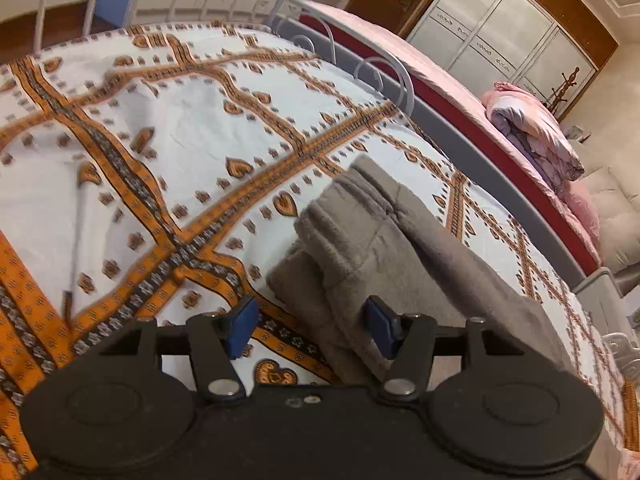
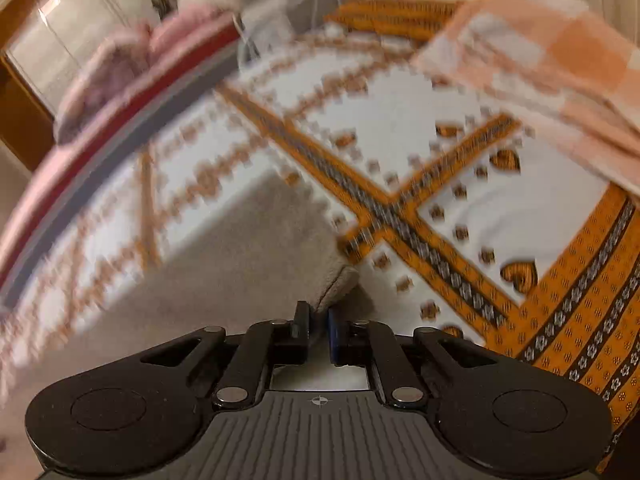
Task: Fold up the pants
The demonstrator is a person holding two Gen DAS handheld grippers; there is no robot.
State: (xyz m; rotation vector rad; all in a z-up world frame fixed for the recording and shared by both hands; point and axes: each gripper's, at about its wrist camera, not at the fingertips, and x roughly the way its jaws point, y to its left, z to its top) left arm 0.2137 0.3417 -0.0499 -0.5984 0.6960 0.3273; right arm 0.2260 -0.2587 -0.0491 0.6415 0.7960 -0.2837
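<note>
Grey fleece pants (image 1: 372, 240) lie in folded layers on the bed sheet (image 1: 192, 128), which is white with orange bands. My left gripper (image 1: 312, 326) hovers just over their near-left edge. Its blue pads (image 1: 244, 326) stand well apart and it is open: one is over the sheet, the other over the fabric, neither pressing. The right wrist view is blurred. There the pants (image 2: 240, 264) spread to the left, and one corner (image 2: 336, 288) runs into my right gripper (image 2: 319, 322), whose jaws are nearly together and shut on that corner.
A white metal bed frame (image 1: 384, 68) edges the far side. Behind it is a second bed with a pink cover (image 1: 400, 52) and a folded pink blanket (image 1: 532, 132), then a wardrobe (image 1: 500, 28). A peach checked cloth (image 2: 540, 60) lies on the sheet, upper right.
</note>
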